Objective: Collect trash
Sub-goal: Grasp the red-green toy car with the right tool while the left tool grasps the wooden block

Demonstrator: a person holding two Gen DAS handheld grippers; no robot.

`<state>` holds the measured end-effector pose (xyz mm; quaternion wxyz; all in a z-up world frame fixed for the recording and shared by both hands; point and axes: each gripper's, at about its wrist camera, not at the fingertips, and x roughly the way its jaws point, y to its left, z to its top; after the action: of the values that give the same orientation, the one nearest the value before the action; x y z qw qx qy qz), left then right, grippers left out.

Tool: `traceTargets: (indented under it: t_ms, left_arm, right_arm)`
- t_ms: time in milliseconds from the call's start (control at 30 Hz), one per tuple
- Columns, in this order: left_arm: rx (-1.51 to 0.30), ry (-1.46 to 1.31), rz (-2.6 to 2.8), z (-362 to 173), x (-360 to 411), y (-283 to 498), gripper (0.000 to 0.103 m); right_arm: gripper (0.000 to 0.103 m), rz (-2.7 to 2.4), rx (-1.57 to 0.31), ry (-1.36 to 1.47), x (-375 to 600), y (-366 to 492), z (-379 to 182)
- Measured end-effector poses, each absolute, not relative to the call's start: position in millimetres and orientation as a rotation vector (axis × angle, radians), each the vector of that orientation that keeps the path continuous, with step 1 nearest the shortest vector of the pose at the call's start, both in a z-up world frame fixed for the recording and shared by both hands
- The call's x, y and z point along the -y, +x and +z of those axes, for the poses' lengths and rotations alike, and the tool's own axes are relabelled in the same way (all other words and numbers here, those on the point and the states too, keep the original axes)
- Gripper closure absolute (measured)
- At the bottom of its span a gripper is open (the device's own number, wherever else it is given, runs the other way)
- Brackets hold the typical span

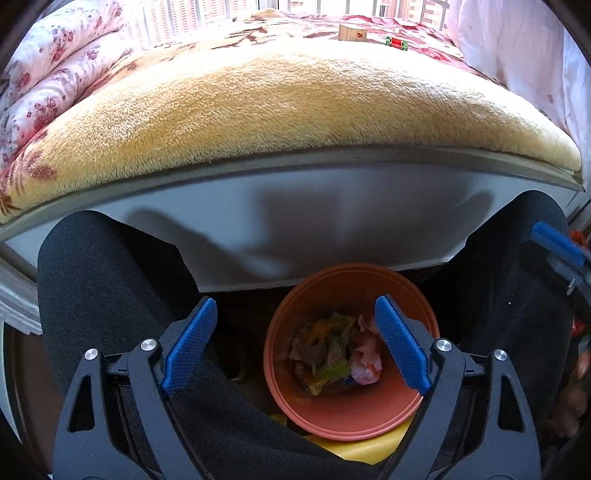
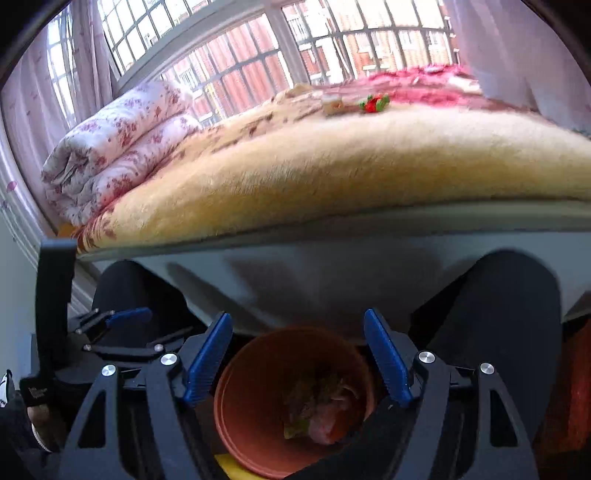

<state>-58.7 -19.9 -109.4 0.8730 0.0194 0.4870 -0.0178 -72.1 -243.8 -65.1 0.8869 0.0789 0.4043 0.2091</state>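
Hand-held gripper (image 1: 295, 341) over unlabelled bin (image 1: 351, 417)

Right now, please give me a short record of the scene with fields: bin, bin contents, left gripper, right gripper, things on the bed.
bin: orange bin, on the floor between the person's knees
bin contents: crumpled wrappers, green and pink
left gripper: open, empty, above the bin
right gripper: open, empty, above the bin
things on the bed: small box, red and green item, folded quilt
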Motion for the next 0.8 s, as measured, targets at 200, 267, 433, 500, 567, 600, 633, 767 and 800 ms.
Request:
traceTargets:
  t_ms: [200, 267, 433, 500, 567, 600, 633, 767, 800]
  left_arm:
    - [-0.912, 0.047, -0.046, -77, 14, -49, 0.018]
    - [-0.863, 0.061, -0.047, -60, 14, -43, 0.017]
    - [-0.803, 0.01, -0.088, -27, 11, -17, 0.013]
    - [-0.788, -0.002, -0.088, -19, 11, -5, 0.013]
    - [-0.773, -0.02, -0.09, -13, 10, 6, 0.013]
    - [-0.767, -0.034, -0.089, -11, 8, 11, 0.013]
    - [-0.761, -0.048, -0.084, -10, 6, 16, 0.013]
    - [-0.743, -0.058, -0.071, -13, 4, 24, 0.013]
    - [-0.744, -0.056, -0.07, -16, 4, 23, 0.013]
  right_arm:
    - [0.03, 0.409, -0.697, 0.107, 261, -25, -6]
    - [0.03, 0.389, -0.662, 0.091, 266, 5, 13]
    - [0.03, 0.329, -0.678, 0.058, 262, 115, 35]
    - [0.035, 0.318, -0.747, 0.094, 259, 164, 31]
    - [0.044, 0.283, -0.838, 0.159, 257, 215, 20]
    - [0.05, 0.269, -0.873, 0.184, 256, 230, 14]
    - [0.052, 0.241, -0.925, 0.232, 256, 255, 4]
    - [0.053, 0.163, -1.018, 0.309, 247, 296, -21]
    - [0.053, 0.143, -1.032, 0.306, 242, 303, -27]
